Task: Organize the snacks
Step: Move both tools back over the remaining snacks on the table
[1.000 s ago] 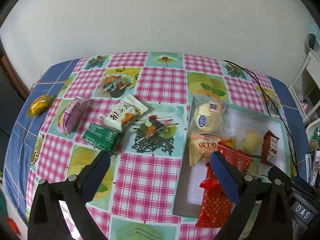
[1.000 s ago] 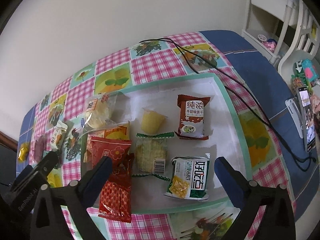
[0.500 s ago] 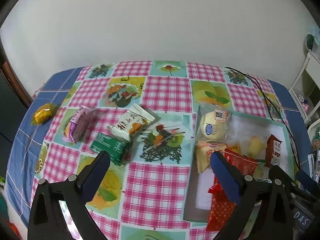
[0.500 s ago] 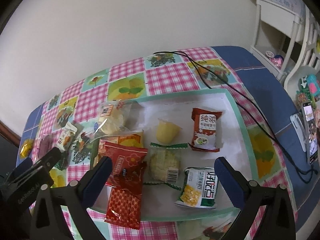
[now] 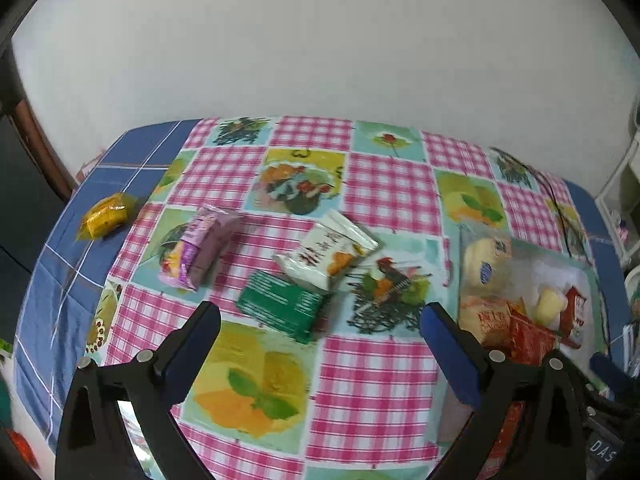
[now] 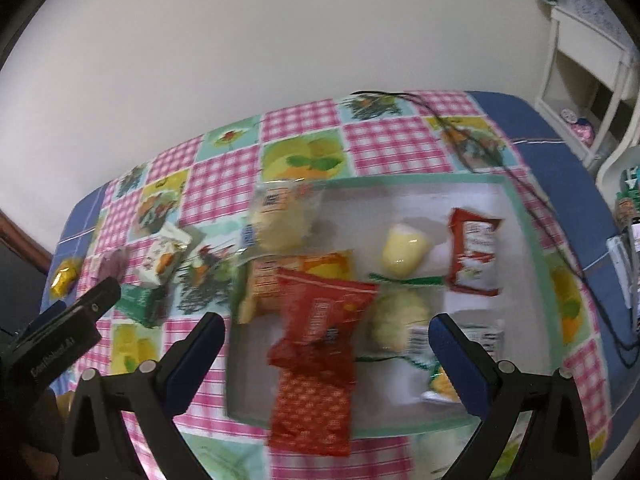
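My left gripper (image 5: 320, 316) is open and empty above the checked tablecloth. Just beyond it lie a green packet (image 5: 282, 306), a white packet (image 5: 326, 248), a purple packet (image 5: 196, 250) and a yellow packet (image 5: 105, 216) at the far left. My right gripper (image 6: 326, 326) is open and empty above a white tray (image 6: 536, 264) with a green rim. The tray holds red packets (image 6: 316, 336), a bun in clear wrap (image 6: 280, 220), a yellow jelly cup (image 6: 404, 254), a red-brown packet (image 6: 474, 252) and other snacks.
A black cable (image 6: 480, 148) runs over the table's far right corner past the tray. White furniture (image 6: 588, 60) stands to the right of the table. A white wall is behind the table. The left gripper also shows in the right wrist view (image 6: 68, 320).
Both grippers have pulled back and swung left. The loose packets now sit nearer the middle of the left view. Nothing was picked up.
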A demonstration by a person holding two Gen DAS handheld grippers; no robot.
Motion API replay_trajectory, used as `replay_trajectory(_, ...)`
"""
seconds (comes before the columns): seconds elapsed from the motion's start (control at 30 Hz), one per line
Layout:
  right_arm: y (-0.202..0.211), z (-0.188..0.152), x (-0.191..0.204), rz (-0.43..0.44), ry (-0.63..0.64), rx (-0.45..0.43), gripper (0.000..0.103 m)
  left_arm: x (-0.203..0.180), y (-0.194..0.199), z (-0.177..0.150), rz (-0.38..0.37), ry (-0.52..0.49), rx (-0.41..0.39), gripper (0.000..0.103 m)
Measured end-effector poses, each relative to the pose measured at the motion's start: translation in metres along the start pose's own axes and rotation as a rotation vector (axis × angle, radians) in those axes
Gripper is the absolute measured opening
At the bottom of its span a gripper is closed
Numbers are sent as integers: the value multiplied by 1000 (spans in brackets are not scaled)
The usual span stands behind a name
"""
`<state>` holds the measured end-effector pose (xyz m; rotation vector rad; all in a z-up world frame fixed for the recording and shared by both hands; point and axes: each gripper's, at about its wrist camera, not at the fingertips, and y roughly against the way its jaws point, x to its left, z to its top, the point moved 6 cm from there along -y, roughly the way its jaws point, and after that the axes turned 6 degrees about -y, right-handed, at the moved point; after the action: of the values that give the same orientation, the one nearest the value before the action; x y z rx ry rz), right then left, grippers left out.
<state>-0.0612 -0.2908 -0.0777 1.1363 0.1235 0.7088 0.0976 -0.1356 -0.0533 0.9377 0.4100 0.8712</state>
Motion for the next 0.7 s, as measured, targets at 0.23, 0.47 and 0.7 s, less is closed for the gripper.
replay_trajectory(0.23, 0, -9, 52, 61, 56, -3, 103, 61, 2, 2, 10, 94, -12, 100)
replay_trajectory(0.47, -10, -24, 102, 107, 87, 19, 103, 113, 1, -2, 37, 168, -4, 100)
replay_trajectory(0.7, -28, -39, 143, 127, 121, 51, 103, 143, -11, -4, 42, 195, 13, 100)
